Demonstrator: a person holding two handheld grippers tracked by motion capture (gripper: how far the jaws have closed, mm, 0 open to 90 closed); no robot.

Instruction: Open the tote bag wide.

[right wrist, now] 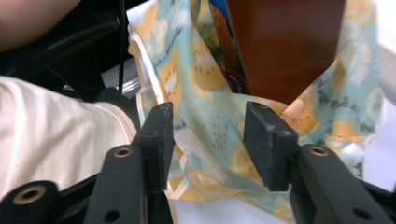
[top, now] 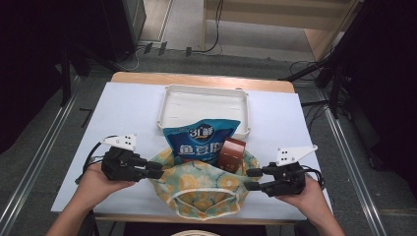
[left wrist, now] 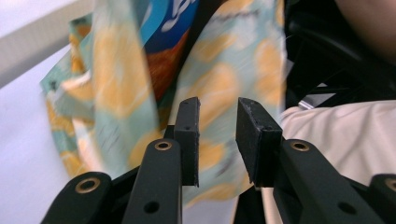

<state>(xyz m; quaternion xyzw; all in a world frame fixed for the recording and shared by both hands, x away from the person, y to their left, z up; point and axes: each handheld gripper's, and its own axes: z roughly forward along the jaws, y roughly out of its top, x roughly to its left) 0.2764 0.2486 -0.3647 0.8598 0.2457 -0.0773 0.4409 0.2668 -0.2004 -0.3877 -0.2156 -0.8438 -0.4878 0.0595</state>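
Note:
A teal cloth bag (top: pixel 201 189) printed with yellow fruit slices sits at the front middle of the table, its mouth toward me. A blue snack packet (top: pixel 199 140) and a brown box (top: pixel 232 153) stand in its far side. My left gripper (top: pixel 158 169) is at the bag's left edge, open, with nothing pressed between its pads. In the left gripper view the cloth bag (left wrist: pixel 116 79) lies beyond the left gripper (left wrist: pixel 217 105). My right gripper (top: pixel 251 179) is at the bag's right edge, also open. In the right gripper view the bag's cloth (right wrist: pixel 205 70) and the brown box (right wrist: pixel 285 42) lie beyond the right gripper (right wrist: pixel 210 109).
A white shallow tray (top: pixel 204 105) lies behind the bag at the table's back middle. A white sheet (top: pixel 123 113) covers the tabletop. The person's lap in light cloth (right wrist: pixel 51 130) is close under the front edge. Dark stands and cables flank the table.

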